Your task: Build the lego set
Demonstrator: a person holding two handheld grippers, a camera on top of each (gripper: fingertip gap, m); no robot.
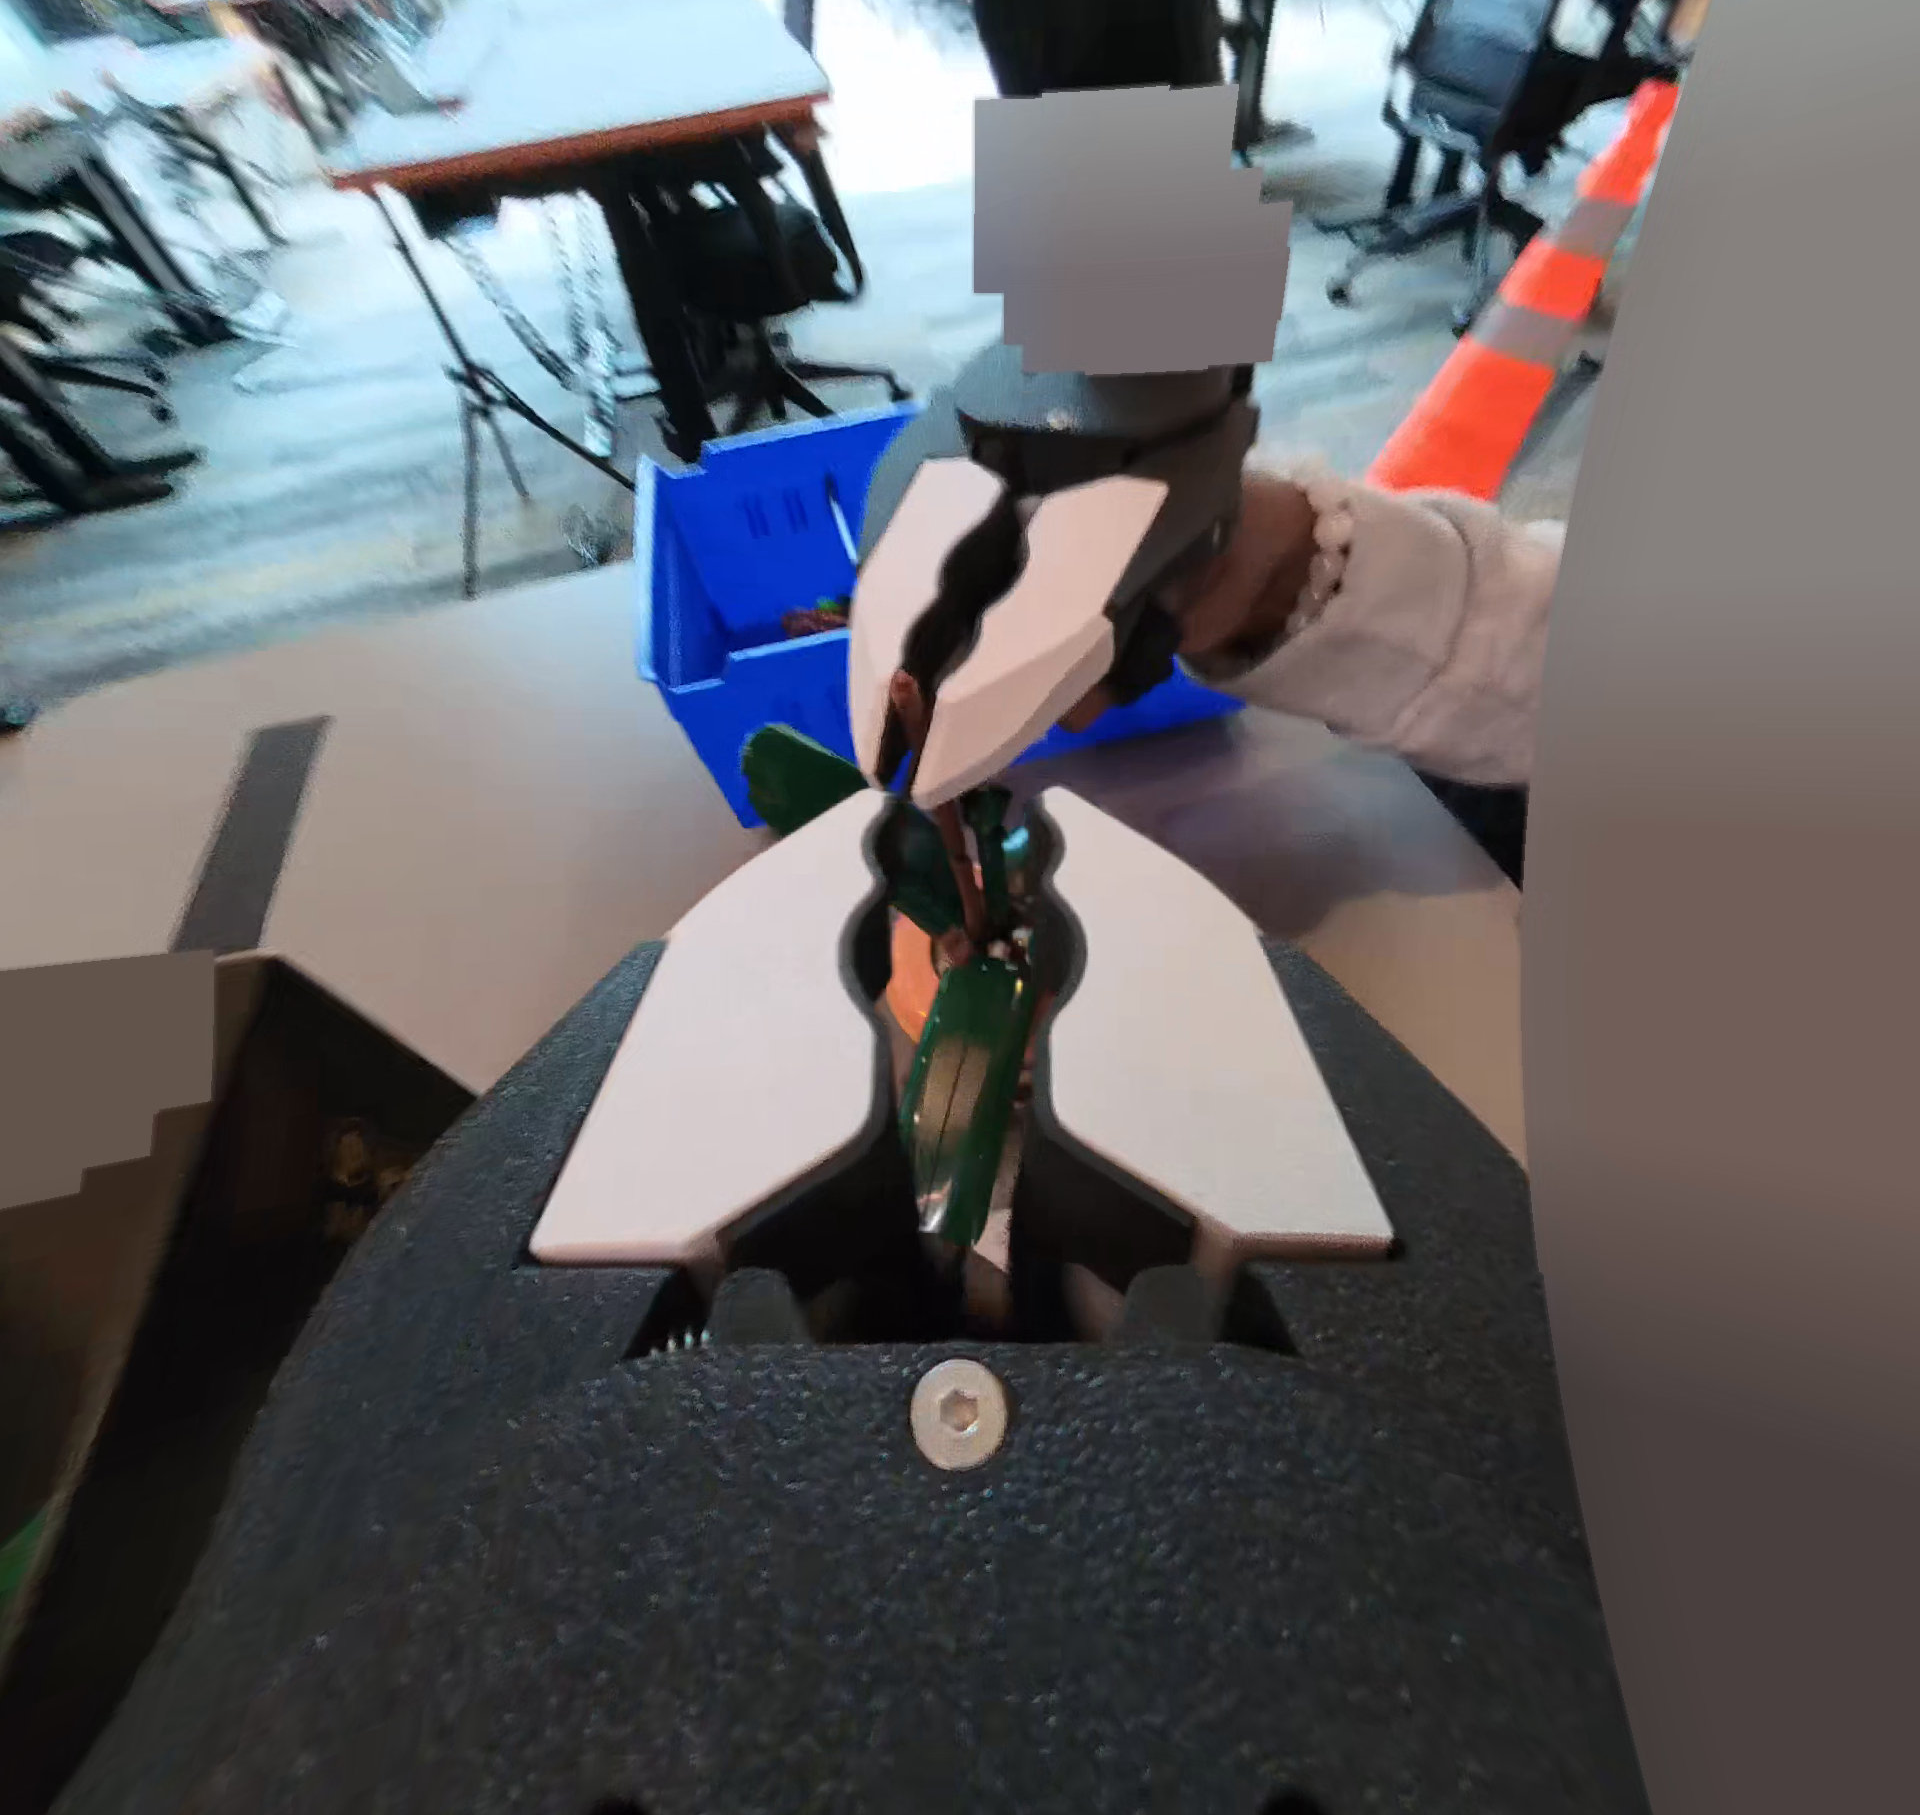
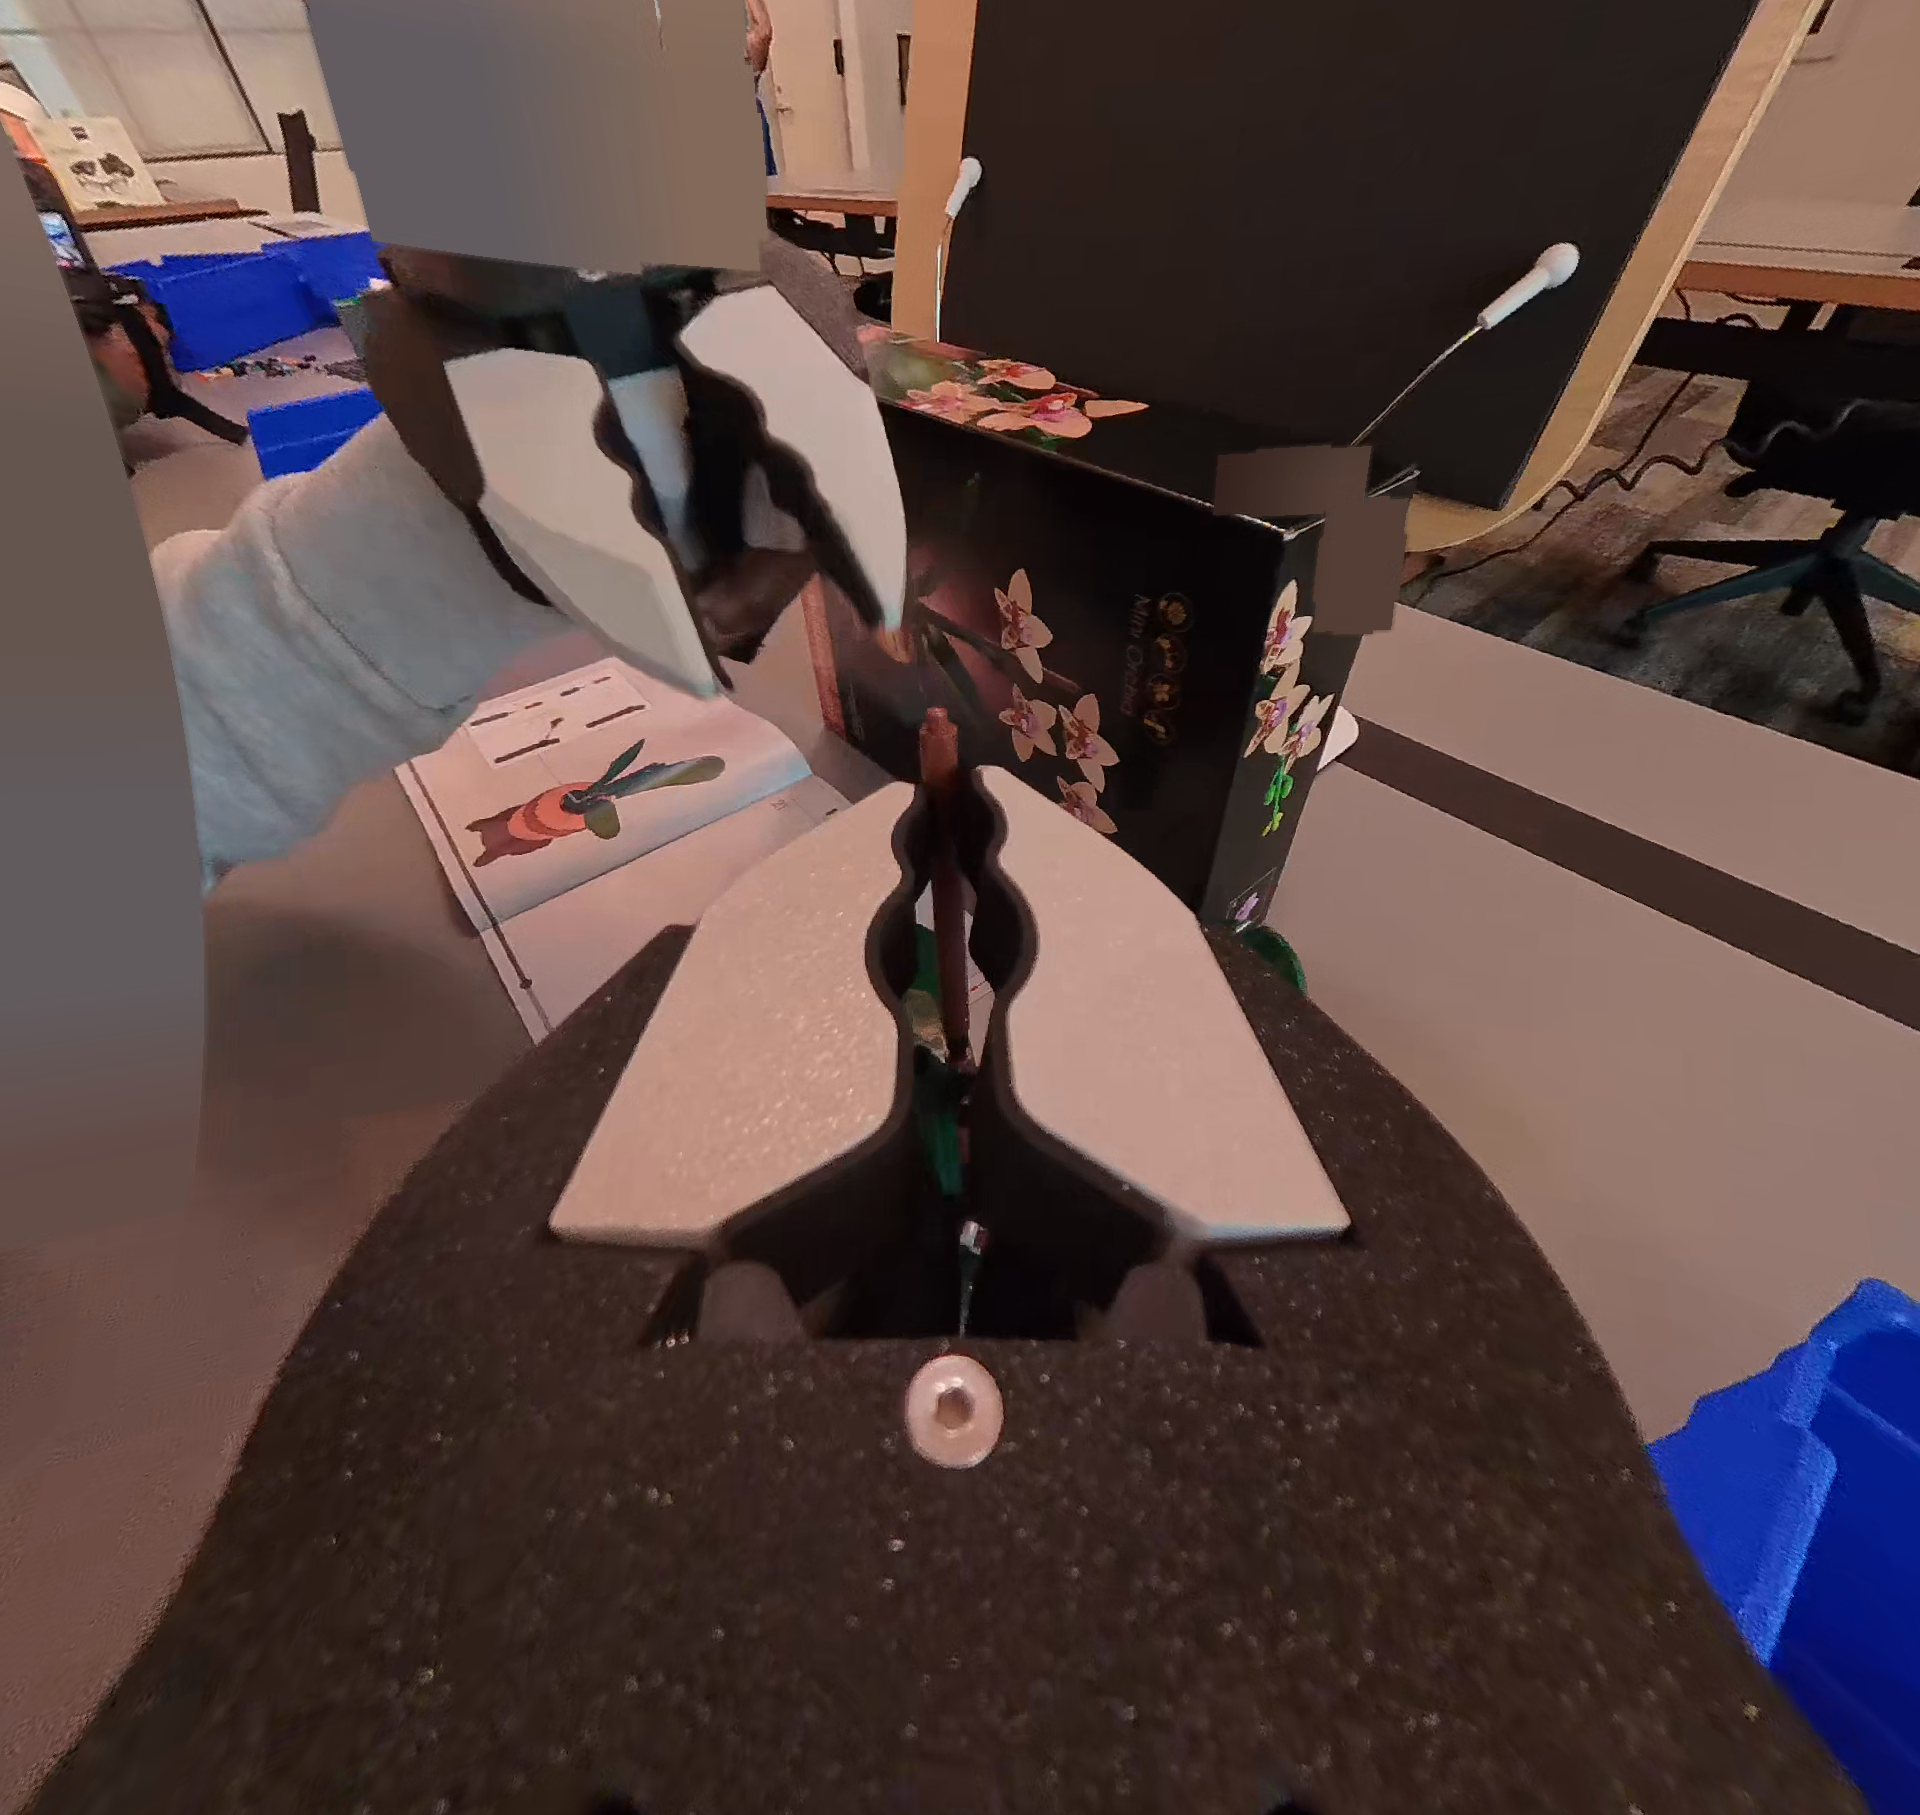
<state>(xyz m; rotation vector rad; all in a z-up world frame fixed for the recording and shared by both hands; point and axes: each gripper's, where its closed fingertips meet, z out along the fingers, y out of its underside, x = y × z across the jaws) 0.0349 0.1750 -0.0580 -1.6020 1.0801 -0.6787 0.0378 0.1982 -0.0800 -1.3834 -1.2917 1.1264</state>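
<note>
Left hand-held gripper (image 1: 961,820) clasps glossy green leaves (image 1: 961,1069); right hand-held gripper (image 2: 948,789) clamps the thin brown stem (image 2: 945,892) above the bench (image 2: 1558,986)

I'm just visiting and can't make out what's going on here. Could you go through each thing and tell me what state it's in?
Right gripper: shut on brown stem.
Brown stem: held, tip poking past the gripper.
Left gripper: around the green leaves, grip unclear.
Green leaves: between its fingers.
Instruction booklet: open, flat.
Set box: standing.
Blue bin: open-topped.

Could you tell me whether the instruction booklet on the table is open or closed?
Open. In the right wrist view the instruction booklet lies flat on the table, showing a printed page with build diagrams, beside the set's box.
</note>
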